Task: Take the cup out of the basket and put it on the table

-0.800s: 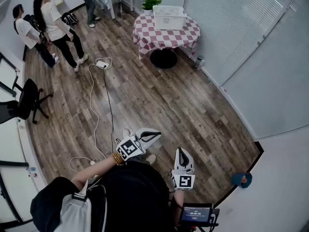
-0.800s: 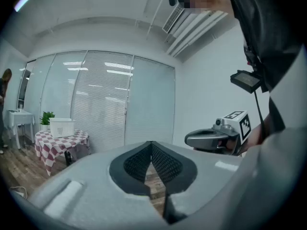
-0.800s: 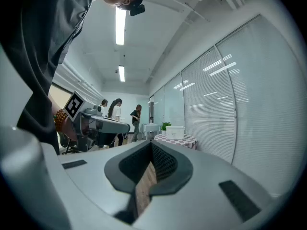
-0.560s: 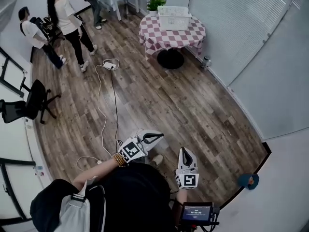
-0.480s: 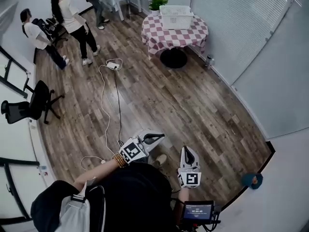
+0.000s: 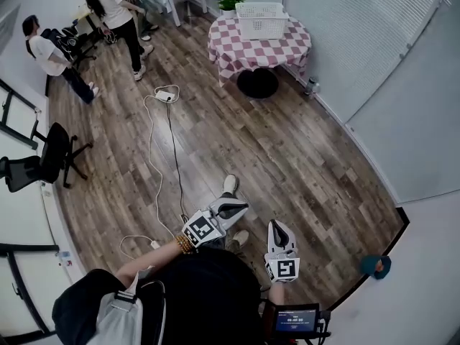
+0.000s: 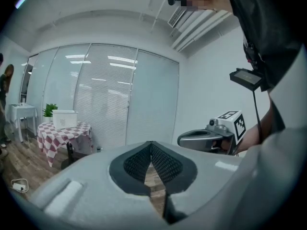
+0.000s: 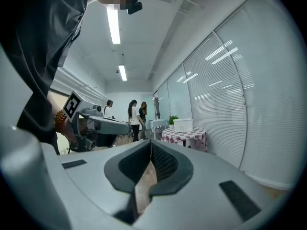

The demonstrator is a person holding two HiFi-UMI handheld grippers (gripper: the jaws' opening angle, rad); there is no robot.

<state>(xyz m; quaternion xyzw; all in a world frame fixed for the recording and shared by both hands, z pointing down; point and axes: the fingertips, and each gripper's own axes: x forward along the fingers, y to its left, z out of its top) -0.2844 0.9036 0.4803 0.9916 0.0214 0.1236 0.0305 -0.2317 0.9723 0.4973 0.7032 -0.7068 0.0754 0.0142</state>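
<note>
White basket (image 6: 260, 19) sits on checked bench (image 6: 248, 50), far ahead; cup not visible, presumably inside. I hold left hand-held gripper (image 6: 237, 208) and right hand-held gripper (image 6: 274, 226) closed, empty. Expect light, rigid, poss. slippery cup: grip rim/wall.

Left hand-held gripper (image 6: 237, 208) jaws together, empty; right hand-held gripper (image 6: 276, 228) likewise; both roughly level

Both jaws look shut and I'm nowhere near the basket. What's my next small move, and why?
Probably step forward toward the checkered table. The white basket sits on it across the room, far beyond the left hand-held gripper and right hand-held gripper, both shut and empty. No cup shows yet.
</note>
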